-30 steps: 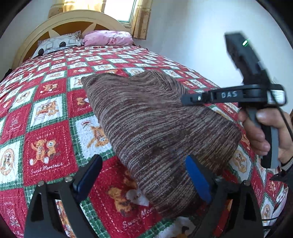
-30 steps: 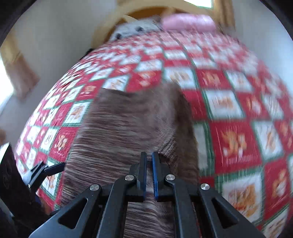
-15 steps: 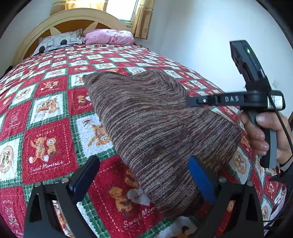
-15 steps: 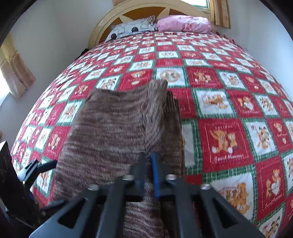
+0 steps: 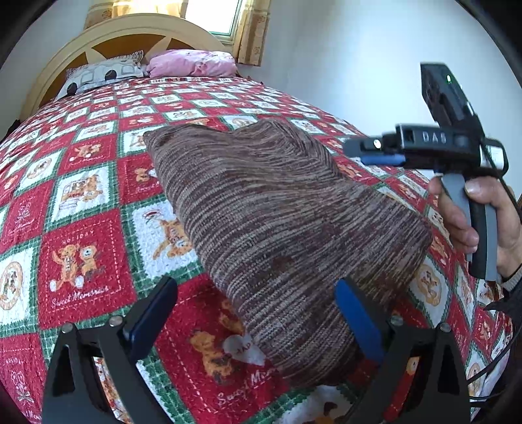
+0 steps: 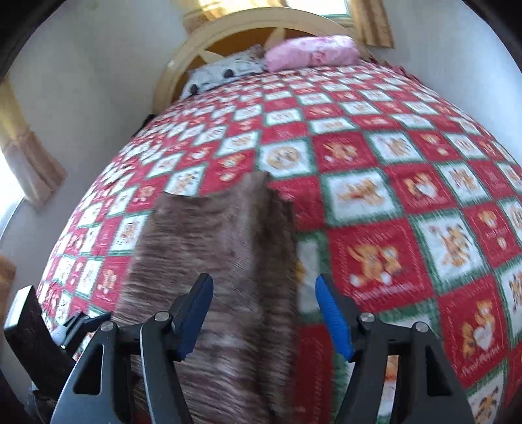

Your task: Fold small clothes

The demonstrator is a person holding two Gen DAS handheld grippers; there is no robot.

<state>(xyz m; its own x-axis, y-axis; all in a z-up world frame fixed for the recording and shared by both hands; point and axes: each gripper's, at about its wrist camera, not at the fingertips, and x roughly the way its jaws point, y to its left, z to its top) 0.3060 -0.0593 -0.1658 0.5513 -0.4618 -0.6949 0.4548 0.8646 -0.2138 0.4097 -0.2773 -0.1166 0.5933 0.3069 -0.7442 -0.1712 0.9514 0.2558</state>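
A brown striped knitted garment [image 5: 277, 208] lies folded on the bed, its near end toward me. It also shows in the right wrist view [image 6: 222, 254], blurred. My left gripper [image 5: 257, 310] is open and empty, just above the garment's near left corner. My right gripper [image 6: 264, 313] is open and empty, held above the garment's right side. The right gripper also shows in the left wrist view [image 5: 378, 153], held in a hand above the garment's right edge.
The bed has a red, green and white patchwork quilt [image 5: 81, 208] with bear pictures. A pink pillow [image 5: 192, 63] and a patterned pillow [image 5: 101, 73] lie against the cream headboard [image 5: 130, 29]. White walls stand close on both sides.
My right gripper was shut and has opened and lifted off the garment. The left gripper has stayed open and drawn back a little. The garment lies still.
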